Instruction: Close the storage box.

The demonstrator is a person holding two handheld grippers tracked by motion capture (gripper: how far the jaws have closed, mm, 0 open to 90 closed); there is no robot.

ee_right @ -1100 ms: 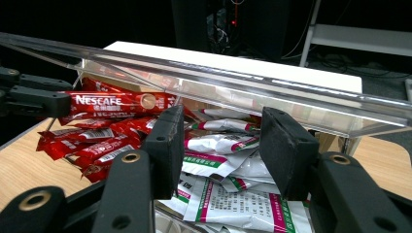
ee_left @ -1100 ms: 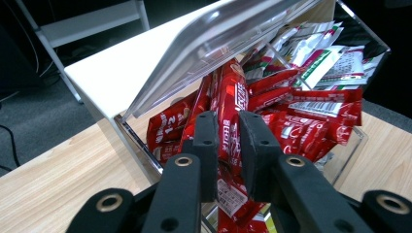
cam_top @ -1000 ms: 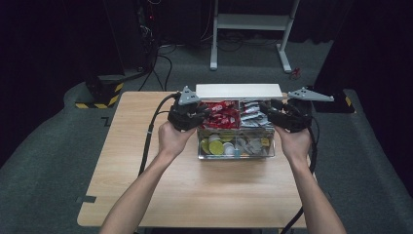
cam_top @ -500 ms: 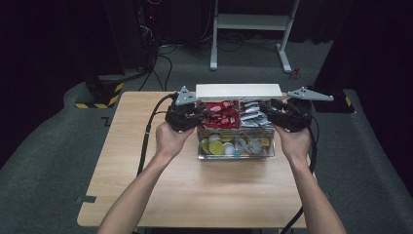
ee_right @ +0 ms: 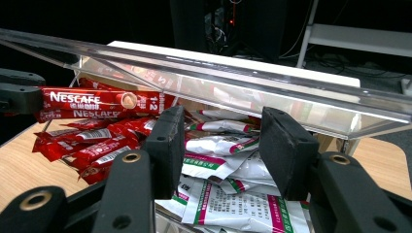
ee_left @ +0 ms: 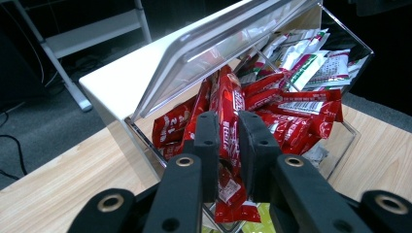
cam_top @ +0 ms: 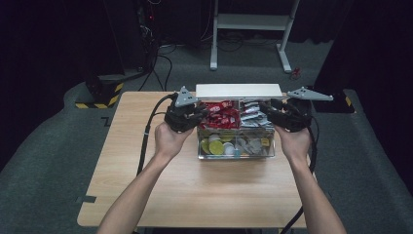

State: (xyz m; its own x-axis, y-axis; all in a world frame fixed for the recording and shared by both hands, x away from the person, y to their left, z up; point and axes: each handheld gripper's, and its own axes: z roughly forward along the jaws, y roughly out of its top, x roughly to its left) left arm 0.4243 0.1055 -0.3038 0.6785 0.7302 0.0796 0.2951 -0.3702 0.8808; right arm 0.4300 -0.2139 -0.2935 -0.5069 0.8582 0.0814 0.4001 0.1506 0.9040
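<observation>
Your left claw (ee_left: pixel 228 145) is clamped on a red Nescafé stick (ee_left: pixel 229 121), with both black jaws pressing its sides just above the clear box (cam_top: pixel 236 146); the stick's lower end runs down behind the jaws and is partly cut off at the bottom of the left gripper view, so you cannot see how far it reaches. Its jaws have just been closing a little further, with the stick between them. In the right gripper view that same stick (ee_right: pixel 104 99) juts out level from the claw (ee_right: pixel 17 97) at the left edge, over the heap of red sticks (ee_right: pixel 92 141). Your right claw (ee_right: pixel 221 145) hangs over the white sachets (ee_right: pixel 228 167) in the neighbouring compartment; its jaws stand apart in the picture with the sachets behind the gap, and whether the pads press on anything there is hard to make out, so read it as drawn nearly closed on nothing you can identify. The raised clear lid (ee_right: pixel 233 94) crosses that view and blurs what lies behind it. From the high view the box sits on the wooden surface (cam_top: pixel 146 190), its lower drawer contents (cam_top: pixel 219 146) too small to name. Against a second ago, both hands sit where they were and the box has not shifted.
</observation>
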